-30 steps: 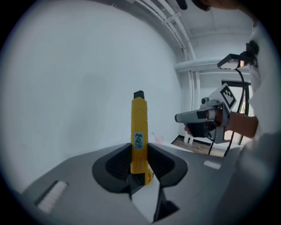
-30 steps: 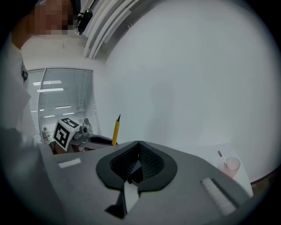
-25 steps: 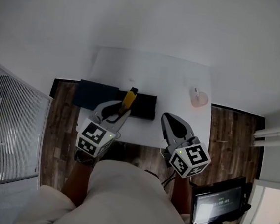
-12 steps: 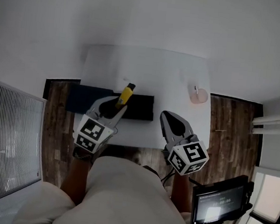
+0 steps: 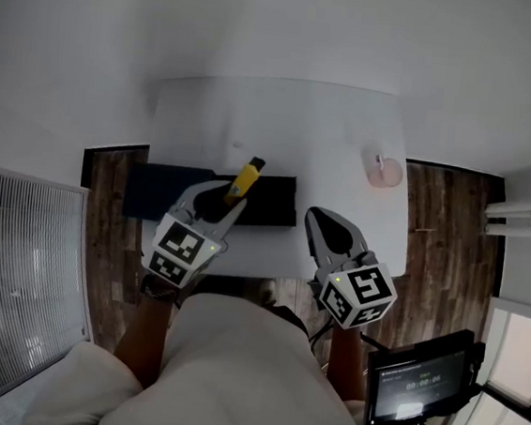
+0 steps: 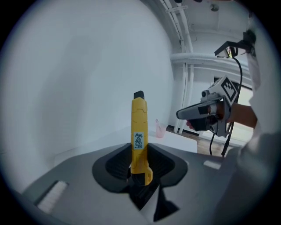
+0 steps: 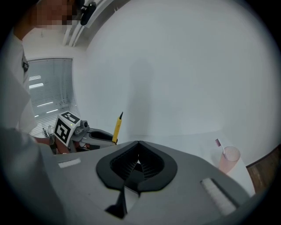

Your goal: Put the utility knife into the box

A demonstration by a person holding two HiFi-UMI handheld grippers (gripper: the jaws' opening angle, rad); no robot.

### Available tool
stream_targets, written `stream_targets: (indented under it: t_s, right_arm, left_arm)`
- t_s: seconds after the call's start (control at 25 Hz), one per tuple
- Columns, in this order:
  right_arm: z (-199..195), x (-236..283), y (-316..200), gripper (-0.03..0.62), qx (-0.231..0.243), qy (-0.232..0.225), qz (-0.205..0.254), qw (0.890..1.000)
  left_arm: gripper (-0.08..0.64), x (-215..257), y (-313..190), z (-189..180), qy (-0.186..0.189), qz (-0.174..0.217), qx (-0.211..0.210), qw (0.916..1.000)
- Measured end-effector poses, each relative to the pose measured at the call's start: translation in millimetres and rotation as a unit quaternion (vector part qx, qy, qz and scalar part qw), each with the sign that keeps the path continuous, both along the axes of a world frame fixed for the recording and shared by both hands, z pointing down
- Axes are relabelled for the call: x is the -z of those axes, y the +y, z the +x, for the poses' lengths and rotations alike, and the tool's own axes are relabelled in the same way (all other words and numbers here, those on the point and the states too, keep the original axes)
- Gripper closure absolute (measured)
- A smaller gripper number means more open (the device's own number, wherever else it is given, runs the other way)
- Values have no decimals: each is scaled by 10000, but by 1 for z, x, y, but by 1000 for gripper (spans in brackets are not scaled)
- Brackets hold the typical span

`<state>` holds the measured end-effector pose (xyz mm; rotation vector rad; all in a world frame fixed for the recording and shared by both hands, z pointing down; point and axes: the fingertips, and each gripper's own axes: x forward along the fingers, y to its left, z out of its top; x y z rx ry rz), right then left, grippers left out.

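My left gripper [image 5: 228,196] is shut on the lower end of a yellow utility knife [image 5: 244,178], which sticks out past the fingertips over a long dark box [image 5: 271,203] on the white table [image 5: 303,126]. In the left gripper view the knife [image 6: 138,132] stands upright between the jaws of that gripper [image 6: 139,176]. My right gripper [image 5: 314,217] hovers at the table's near edge, right of the box, shut and empty [image 7: 138,163]. The right gripper view shows the left gripper [image 7: 94,135] with the knife [image 7: 117,127] at its left.
A pink cup [image 5: 383,170] with a toothbrush stands at the table's right edge, also visible as the cup [image 7: 228,159] and the cup [image 6: 160,130]. Wooden floor lies on both sides of the table. A small monitor [image 5: 416,378] stands at the lower right.
Both grippers have sunk a little toward the table. The knife stays in the left gripper, still over the dark box. The right gripper stays shut.
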<state>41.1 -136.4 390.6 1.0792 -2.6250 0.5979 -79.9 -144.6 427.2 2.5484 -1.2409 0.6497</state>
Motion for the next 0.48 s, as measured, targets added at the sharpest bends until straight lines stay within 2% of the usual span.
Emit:
stream_targets:
  t_s: [0.48]
  right_arm:
    - [9, -18, -8, 589, -220, 215, -225, 9993]
  left_arm:
    - [448, -20, 3, 5, 134, -370, -145, 9991]
